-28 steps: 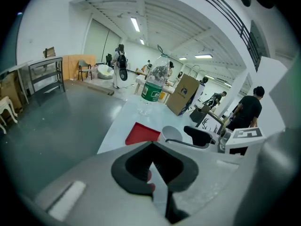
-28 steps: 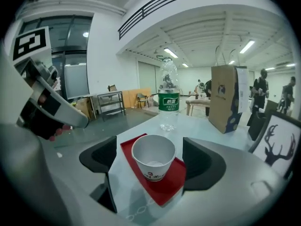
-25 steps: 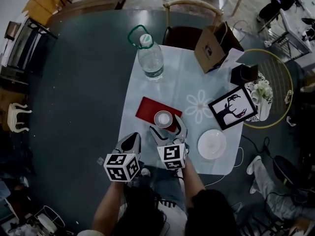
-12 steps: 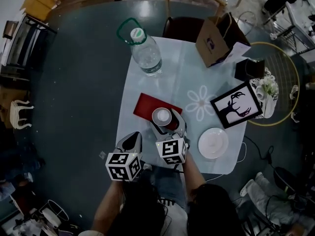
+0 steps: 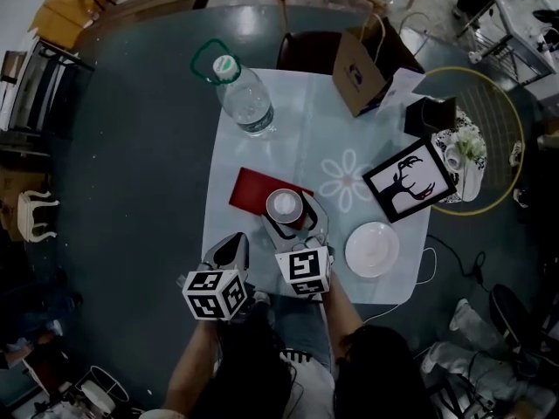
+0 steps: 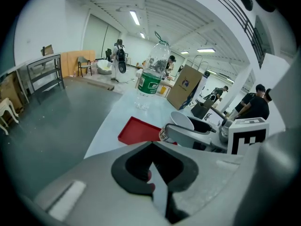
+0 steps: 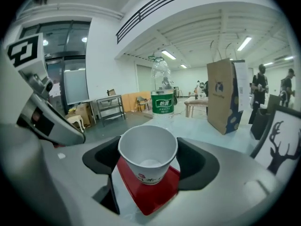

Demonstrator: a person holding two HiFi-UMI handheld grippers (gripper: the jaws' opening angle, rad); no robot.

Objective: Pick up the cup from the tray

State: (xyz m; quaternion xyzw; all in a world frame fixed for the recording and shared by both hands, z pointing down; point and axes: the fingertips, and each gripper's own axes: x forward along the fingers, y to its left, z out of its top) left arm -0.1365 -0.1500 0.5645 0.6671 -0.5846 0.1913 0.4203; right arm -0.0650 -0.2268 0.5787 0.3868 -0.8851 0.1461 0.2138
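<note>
A white paper cup (image 7: 148,159) sits between the pads of my right gripper (image 7: 148,163), which is shut on the cup. The cup's base shows just over the near corner of the red tray (image 7: 151,197). From above, the cup (image 5: 284,205) is at the right end of the tray (image 5: 249,190), with the right gripper (image 5: 293,215) round it. My left gripper (image 5: 231,250) hangs at the table's near edge, left of the right one. Its jaws are shut on nothing (image 6: 153,173). The left gripper view shows the cup (image 6: 182,121) and the tray (image 6: 138,131) ahead.
On the pale tablecloth (image 5: 297,138) stand a large water bottle (image 5: 243,99) at far left, a brown paper bag (image 5: 367,68) at the back, a framed deer picture (image 5: 409,180) and a white plate (image 5: 372,249) on the right. A chair (image 5: 306,51) stands behind the table.
My right gripper has moved forward so the cup now sits deep between its jaws. The head view has shifted a little. The left gripper has kept its place.
</note>
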